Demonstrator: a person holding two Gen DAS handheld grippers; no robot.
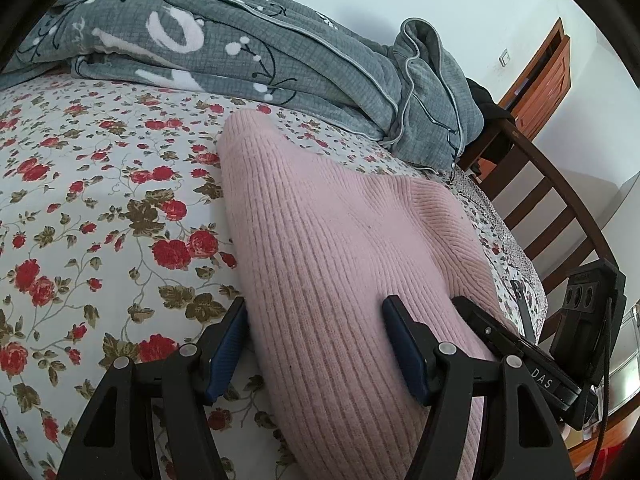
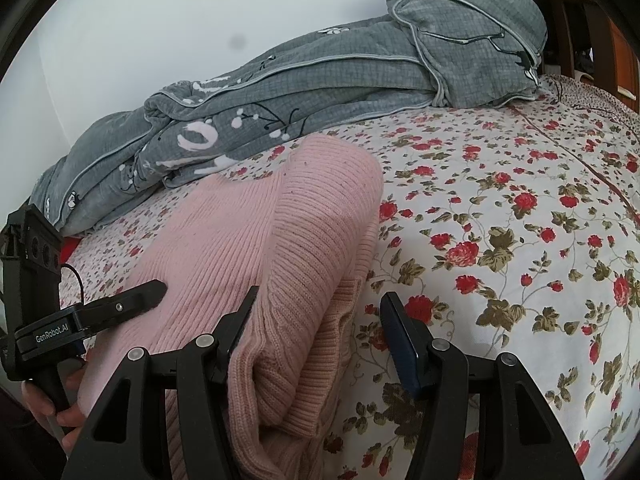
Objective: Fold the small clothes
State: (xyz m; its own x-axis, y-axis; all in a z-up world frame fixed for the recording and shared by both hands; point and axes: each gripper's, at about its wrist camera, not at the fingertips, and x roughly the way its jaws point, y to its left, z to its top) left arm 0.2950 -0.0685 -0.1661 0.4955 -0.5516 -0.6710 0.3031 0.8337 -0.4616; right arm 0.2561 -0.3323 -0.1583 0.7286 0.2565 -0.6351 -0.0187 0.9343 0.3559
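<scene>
**Q:** State the position of the garment and the condition of each tool.

**A:** 1 pink knit sweater [image 1: 340, 248] lies on the floral bedsheet [image 1: 100, 200], already doubled into a thick bundle. My left gripper [image 1: 314, 344] stands spread across its near left edge: the left pad sits beside the knit on the sheet and the right pad rests on top of it. I cannot confirm that either pad presses. My right gripper [image 2: 318, 332] is also spread, straddling the rolled right edge [image 2: 304, 360]; the left finger touches the knit, the right finger stands apart over the sheet. Neither tool pinches anything.

**Q:** How should the current step be performed?

**A:** I judge the step to be squaring the bundle. Procedure: lower both tools evenly, press the near edges flat, and keep the ribbed hem [image 2: 320, 240] aligned with the layer beneath. Avoid dragging; the knit stretches and the sheet will likely wrinkle.

**Q:** Inventory?

**A:** 1 sweater, 2 grippers, 1 grey quilted blanket [image 1: 260, 40] heaped well behind, 1 wooden bed frame [image 1: 536, 184].
</scene>
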